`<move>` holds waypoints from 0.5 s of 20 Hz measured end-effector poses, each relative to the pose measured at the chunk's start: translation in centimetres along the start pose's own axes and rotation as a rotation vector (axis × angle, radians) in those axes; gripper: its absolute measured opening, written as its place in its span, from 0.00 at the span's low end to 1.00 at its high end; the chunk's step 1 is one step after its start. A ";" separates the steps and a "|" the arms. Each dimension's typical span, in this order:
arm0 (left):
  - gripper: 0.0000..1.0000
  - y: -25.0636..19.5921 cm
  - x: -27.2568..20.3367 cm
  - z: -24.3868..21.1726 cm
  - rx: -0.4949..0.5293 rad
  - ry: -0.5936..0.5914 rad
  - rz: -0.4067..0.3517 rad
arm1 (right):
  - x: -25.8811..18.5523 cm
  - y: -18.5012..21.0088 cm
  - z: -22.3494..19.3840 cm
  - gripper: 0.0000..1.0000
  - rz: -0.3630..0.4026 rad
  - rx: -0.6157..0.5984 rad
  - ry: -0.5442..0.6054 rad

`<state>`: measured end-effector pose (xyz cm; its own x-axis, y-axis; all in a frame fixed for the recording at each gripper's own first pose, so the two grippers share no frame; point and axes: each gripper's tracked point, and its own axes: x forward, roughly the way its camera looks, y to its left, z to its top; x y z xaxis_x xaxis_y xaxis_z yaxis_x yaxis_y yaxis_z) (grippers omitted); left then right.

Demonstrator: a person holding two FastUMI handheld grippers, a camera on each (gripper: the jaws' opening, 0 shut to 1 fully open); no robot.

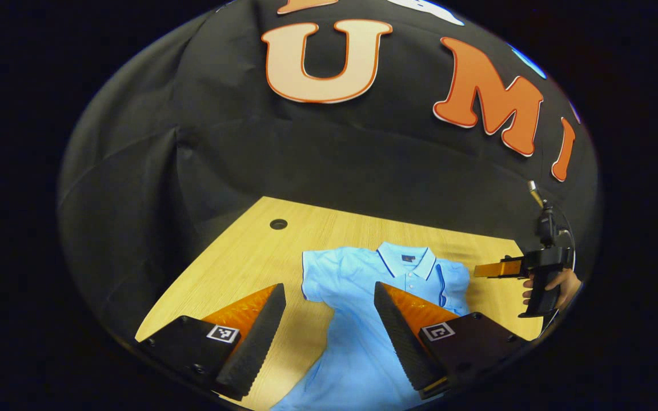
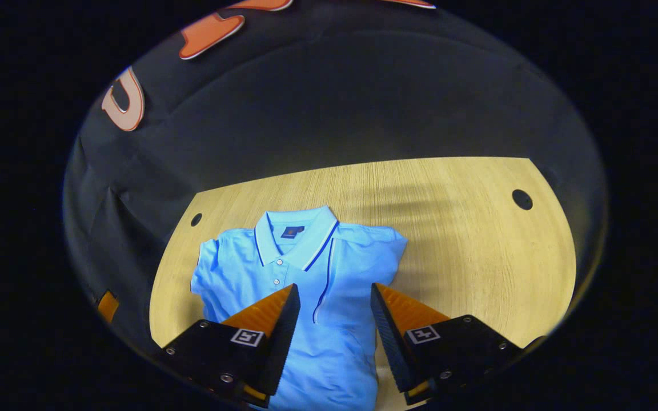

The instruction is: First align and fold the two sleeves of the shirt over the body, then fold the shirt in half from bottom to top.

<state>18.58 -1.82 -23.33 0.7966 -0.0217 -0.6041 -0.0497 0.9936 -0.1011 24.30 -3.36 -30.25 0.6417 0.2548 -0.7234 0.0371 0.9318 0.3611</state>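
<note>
Shirt (image 2: 306, 285) lies flat on the table (image 2: 477, 240), collar (image 2: 295, 234) toward the booth wall, body running back under both my claws. Landmark is the collar.

State from the right gripper view: the sleeve right of the collar looks already folded in, its edge running straight down just beside the placket. The sleeve left of the collar (image 2: 206, 274) is out to the side, not over the body. So I judge we're in step one, one sleeve done, one to go. Bottom-to-top fold not started.

Claws:
- Left gripper (image 1: 329, 319): fingers spread, nothing between them, hovering over the body below the collar. In its view, the unfolded sleeve (image 1: 315, 274) sits just left of the collar.
- Right gripper (image 2: 334, 319): fingers spread, empty, above the body just below the collar. I also see it in the left gripper view, off past the shirt's right edge (image 1: 497, 269), held in a hand (image 1: 557, 288), clear of the cloth.

Next move, my read: left claw goes to the outer edge of the open sleeve, pinches only that layer, carries it across toward the placket, and lands it to match the folded side. Risks: grabbing the body layer underneath, or dragging the shirt and skewing the collar line. Right claw could pin the body near the collar.
</note>
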 end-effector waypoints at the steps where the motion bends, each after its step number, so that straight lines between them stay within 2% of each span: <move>1: 1.00 0.5 1.3 -0.5 0.005 0.037 -0.014 | -1.0 -0.1 0.0 0.79 -0.013 -0.004 -0.021; 3: 0.98 1.5 4.1 -1.1 0.014 0.103 -0.045 | -3.1 0.1 0.1 0.86 -0.028 -0.009 -0.064; 5: 0.98 3.1 6.5 -2.7 0.026 0.193 -0.024 | -4.9 0.1 -0.3 0.88 -0.049 -0.012 -0.087; 8: 0.95 3.3 9.4 -4.1 0.010 0.294 -0.052 | -6.9 -0.3 -1.4 0.93 -0.098 -0.006 -0.117; 10: 0.95 3.9 12.1 -4.3 0.063 0.328 -0.049 | -8.5 -0.4 -2.6 0.95 -0.127 0.028 -0.122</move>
<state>25.40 1.34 -34.45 0.5603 -0.0939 -0.8229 0.0296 0.9952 -0.0935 16.87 -5.28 -25.79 0.7190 0.1009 -0.6876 0.1439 0.9464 0.2892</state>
